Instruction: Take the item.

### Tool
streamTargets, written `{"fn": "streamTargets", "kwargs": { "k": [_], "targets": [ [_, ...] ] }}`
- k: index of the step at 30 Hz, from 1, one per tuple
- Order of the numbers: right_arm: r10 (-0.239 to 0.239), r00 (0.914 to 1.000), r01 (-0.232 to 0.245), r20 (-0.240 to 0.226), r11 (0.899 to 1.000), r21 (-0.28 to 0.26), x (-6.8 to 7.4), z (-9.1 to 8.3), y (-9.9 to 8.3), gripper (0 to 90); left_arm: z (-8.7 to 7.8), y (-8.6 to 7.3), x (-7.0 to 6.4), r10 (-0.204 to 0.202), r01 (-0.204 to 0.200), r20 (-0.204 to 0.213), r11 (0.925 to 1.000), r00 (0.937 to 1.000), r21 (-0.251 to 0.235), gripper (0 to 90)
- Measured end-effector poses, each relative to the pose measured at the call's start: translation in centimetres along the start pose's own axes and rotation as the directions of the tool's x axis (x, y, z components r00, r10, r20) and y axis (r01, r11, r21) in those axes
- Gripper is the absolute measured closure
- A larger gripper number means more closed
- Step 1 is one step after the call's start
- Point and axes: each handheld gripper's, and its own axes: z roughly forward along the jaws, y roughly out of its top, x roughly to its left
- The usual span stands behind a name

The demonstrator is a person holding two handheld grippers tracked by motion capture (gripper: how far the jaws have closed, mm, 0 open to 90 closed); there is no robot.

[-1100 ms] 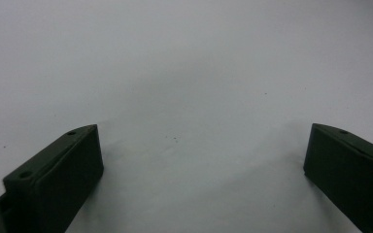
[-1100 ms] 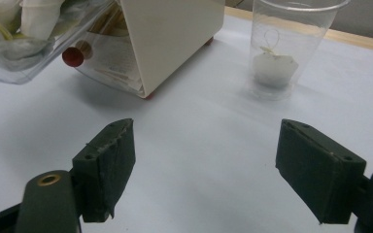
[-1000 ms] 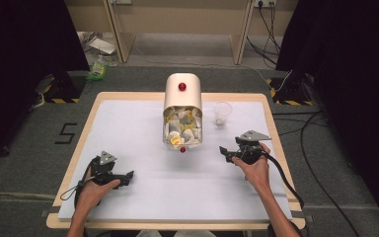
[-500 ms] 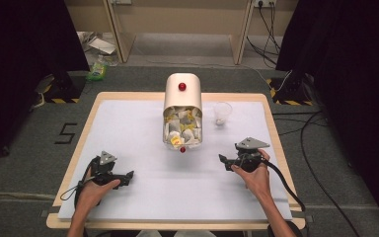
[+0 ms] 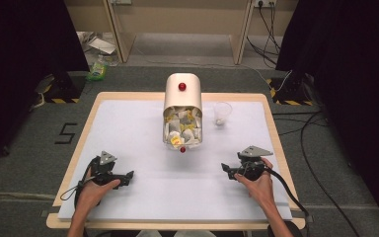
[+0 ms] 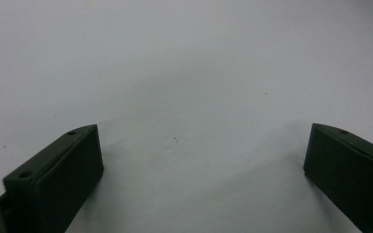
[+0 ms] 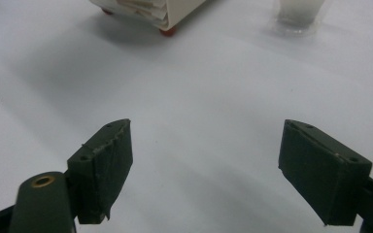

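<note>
**A:** Where do we stand? Both of our grippers sit low near our edge of the white table, the left gripper on the left side and the right gripper across from it, well apart from each other.

**B:** And both empty. In the left gripper view the jaws stand wide apart over bare white surface; in the right gripper view they are just as wide, with nothing between them.

**A:** The thing we would reach for is the cream dispenser box standing in the middle of the table, its open front turned toward us so the sachets inside can be pulled straight out (white packets, some with yellow print; we cannot read them).

**B:** That facing makes sense to us: the mouth meets our approach. The clear plastic cup stands upright just beside the box on its right, likely there to receive a sachet.

**A:** Our right gripper already looks that way; the box's lower corner and the cup sit at the top of its view.

**B:** So we judge nothing is picked yet. The right one seems better placed to go in first.
</note>
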Motion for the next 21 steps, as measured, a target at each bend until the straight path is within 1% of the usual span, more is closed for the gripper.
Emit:
{"fn": "streamTargets", "kwargs": {
  "k": [1,3,5,8,11,17,21],
  "targets": [
    [0.006,1.0000,-0.006,-0.004,1.000,0.009,0.1,-0.1,-0.3,19.6,0.0,0.0,0.0,0.000,0.000,0.000,1.0000,1.0000,0.000,0.0],
    [0.005,1.0000,-0.005,-0.007,1.000,0.013,0.1,-0.1,-0.4,18.8,0.0,0.0,0.0,0.000,0.000,0.000,1.0000,1.0000,0.000,0.0],
    [-0.015,0.9999,0.015,-0.002,0.999,0.039,0.5,-0.1,-0.8,17.3,0.0,0.0,0.0,0.000,0.000,0.000,1.0000,1.0000,-0.001,0.0],
    [-0.018,0.9998,0.018,-0.008,0.999,0.044,0.8,-0.1,-0.9,17.0,0.0,0.0,0.0,0.000,0.000,0.001,1.0000,1.0000,-0.001,0.0],
    [-0.027,0.9996,0.027,-0.006,0.998,0.063,1.1,-0.2,-1.2,16.1,0.0,0.0,0.0,0.000,0.000,0.001,1.0000,1.0000,-0.001,0.0],
    [-0.052,0.9984,0.054,-0.020,0.994,0.097,1.9,-0.3,-1.8,16.2,0.0,0.0,0.0,0.000,0.000,0.000,1.0000,1.0000,-0.001,0.0],
    [-0.067,0.9976,0.068,-0.017,0.992,0.109,2.1,-0.3,-2.0,16.3,0.0,0.0,0.0,0.000,0.000,0.000,1.0000,1.0000,-0.001,0.0]
  ]
}}
